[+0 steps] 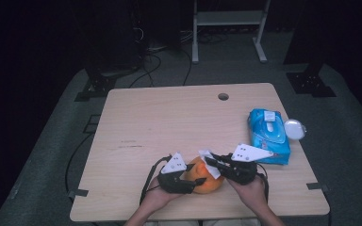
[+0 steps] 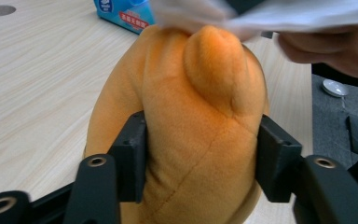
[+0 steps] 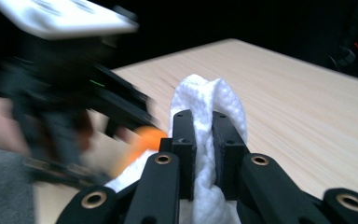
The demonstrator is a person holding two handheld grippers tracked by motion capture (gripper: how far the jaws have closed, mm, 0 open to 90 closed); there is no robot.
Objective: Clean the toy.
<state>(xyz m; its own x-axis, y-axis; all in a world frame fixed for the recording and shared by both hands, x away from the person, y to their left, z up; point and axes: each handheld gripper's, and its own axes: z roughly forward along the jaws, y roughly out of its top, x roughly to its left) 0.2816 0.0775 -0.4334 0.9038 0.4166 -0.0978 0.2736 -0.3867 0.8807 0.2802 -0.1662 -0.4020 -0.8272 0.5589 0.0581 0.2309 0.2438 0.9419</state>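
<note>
Orange plush toy (image 2: 200, 121) – rounded, soft, squeezed by left claw (image 2: 200, 163), crumpled white wipe (image 3: 209, 116) pinched by right claw (image 3: 204, 140)

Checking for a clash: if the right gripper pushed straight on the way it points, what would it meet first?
Probably the orange plush toy, which the left gripper clamps; the right gripper, shut on a white wipe, already points at it from close by, though depth is unclear.

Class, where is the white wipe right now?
The white wipe is pinched in the right gripper, on top of the orange plush toy near the table's front edge.
</note>
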